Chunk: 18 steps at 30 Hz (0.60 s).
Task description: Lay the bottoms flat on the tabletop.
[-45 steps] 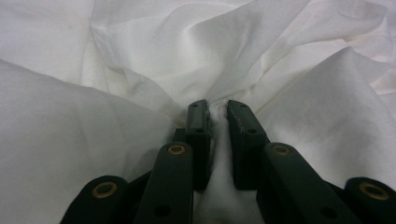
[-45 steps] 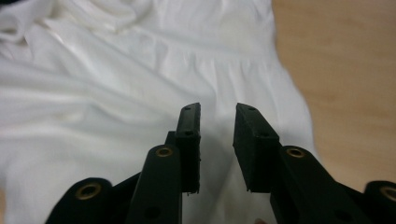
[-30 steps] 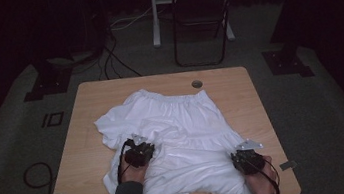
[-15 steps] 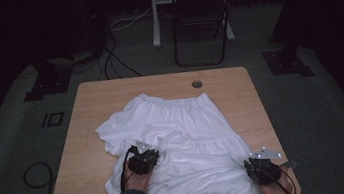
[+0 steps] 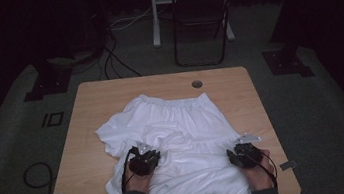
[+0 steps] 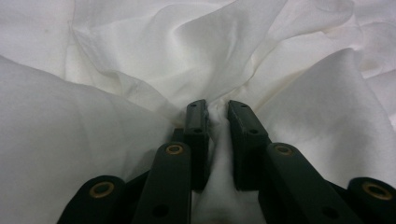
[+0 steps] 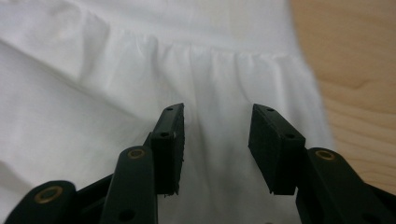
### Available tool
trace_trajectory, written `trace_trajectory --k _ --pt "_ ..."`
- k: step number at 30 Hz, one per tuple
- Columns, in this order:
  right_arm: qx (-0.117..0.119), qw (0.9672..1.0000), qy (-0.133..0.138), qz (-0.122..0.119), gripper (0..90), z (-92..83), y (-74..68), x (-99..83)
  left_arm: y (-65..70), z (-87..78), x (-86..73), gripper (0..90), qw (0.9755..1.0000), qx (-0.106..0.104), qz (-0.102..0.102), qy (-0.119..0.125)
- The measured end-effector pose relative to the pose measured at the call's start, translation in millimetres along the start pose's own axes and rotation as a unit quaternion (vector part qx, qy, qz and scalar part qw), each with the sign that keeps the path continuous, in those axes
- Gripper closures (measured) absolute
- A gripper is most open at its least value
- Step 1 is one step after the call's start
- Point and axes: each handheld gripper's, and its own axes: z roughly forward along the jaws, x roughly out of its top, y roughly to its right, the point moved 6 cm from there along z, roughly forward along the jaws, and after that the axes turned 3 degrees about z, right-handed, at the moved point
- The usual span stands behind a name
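A crumpled white garment [image 5: 178,121] with a gathered waistband lies spread over the middle of the wooden table [image 5: 109,92]. My left gripper [image 5: 144,154] rests on its near left part. In the left gripper view, that gripper [image 6: 216,109] is shut on a raised fold of the white cloth [image 6: 140,46]. My right gripper [image 5: 244,149] is over the near right hem. Its jaws [image 7: 217,116] have just been opening and stand apart above the gathered cloth [image 7: 93,70], with nothing pinched between them. Bare wood [image 7: 355,56] shows to the right of the hem.
A round cable hole [image 5: 196,83] sits near the table's far edge. Behind the table stand a dark chair [image 5: 200,22] and a white post [image 5: 154,13]. Cables [image 5: 114,59] run over the floor, and a cable loop [image 5: 36,175] lies at the left.
My right gripper drew back toward the near right corner, then came forward onto the hem. Its jaws are wider apart. The left hand has hardly moved, and the cloth's near right part has shifted.
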Motion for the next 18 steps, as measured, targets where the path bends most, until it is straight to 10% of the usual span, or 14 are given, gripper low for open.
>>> trace_trajectory --k 9,18 --pt "0.000 0.9999 -0.003 0.017 86.7 7.6 8.5 -1.7 1.2 1.7 1.0 78.6 1.0000 -0.001 0.000 0.002" --pt "-0.037 0.9993 0.002 0.009 88.2 16.9 22.2 6.7 -0.6 10.7 10.3 81.0 0.9999 -0.007 0.008 0.005"
